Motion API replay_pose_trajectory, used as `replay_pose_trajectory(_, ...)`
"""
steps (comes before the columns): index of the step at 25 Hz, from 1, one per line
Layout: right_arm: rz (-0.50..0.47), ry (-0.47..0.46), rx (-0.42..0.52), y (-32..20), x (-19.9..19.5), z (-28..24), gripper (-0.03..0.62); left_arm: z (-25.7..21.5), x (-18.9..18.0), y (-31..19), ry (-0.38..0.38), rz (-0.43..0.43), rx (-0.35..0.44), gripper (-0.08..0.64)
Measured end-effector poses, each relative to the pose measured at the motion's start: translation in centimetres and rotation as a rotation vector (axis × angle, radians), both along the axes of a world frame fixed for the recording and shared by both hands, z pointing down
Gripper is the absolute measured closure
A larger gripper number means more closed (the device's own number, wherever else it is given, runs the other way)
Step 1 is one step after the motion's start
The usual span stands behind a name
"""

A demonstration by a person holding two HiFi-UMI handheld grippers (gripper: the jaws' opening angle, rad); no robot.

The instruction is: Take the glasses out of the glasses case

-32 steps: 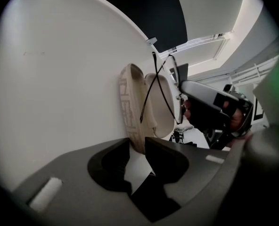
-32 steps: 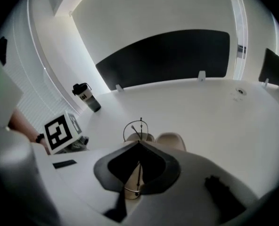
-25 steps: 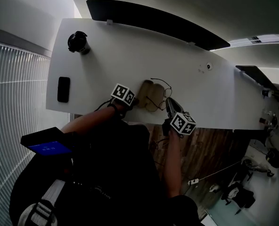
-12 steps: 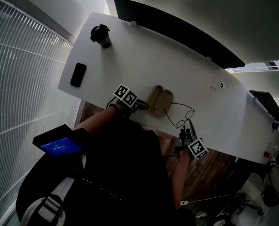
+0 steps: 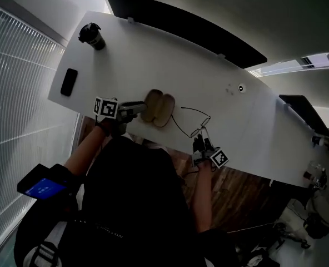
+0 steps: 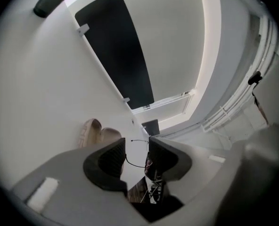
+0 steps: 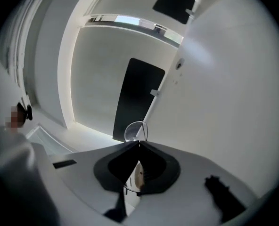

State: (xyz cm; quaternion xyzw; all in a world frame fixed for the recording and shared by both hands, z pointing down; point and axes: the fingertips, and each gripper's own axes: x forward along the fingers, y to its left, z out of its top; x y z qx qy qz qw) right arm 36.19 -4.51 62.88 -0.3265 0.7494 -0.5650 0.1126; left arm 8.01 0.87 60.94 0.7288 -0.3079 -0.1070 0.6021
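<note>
Glasses (image 5: 197,130), judged light, fragile wire, are pinched near a lens by right claw (image 5: 202,142); empty left claw (image 5: 136,108) is being opened.

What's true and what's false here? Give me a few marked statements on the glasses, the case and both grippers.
1. The right gripper is shut on the glasses. True.
2. The glasses lie inside the case. False: they are out of it, off to its right in the head view, held by the right gripper.
3. The left gripper grips the case. False: its jaws are opening with nothing between them, and the case lies beside them.
4. The case lies open on the table. True.
5. A phone lies near the table's left end in the head view. True.
</note>
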Motion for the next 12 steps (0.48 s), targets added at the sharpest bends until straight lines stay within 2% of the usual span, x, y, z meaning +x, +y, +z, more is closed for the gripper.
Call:
replay_pose_trajectory(3, 0.031, -0.145, -0.095, -0.4, 3.1, 3.1, 0.581, -0.4, 0.7, -0.2, -0.015, -0.059, 0.019, 0.399)
replay_pose_trajectory(4, 0.023, -0.15, -0.115, -0.4, 3.2, 4.2, 0.581, -0.2, 0.7, 0.0, -0.019, -0.067, 0.018, 0.4)
replay_pose_trajectory(7, -0.059, -0.008, -0.157, -0.3, 2.6, 7.5, 0.581, 0.0, 0.9, 0.5, -0.021, -0.087, 0.024, 0.4)
replay_pose_trajectory(9, -0.099, 0.044, -0.182, -0.3, 1.6, 8.5, 0.581, -0.3, 1.0, 0.6, -0.011, -0.109, 0.045, 0.402)
replay_pose_trajectory(12, -0.178, 0.179, -0.185, 0.0, 0.7, 9.8, 0.578, -0.7, 1.0, 0.4, -0.001, -0.136, 0.083, 0.406)
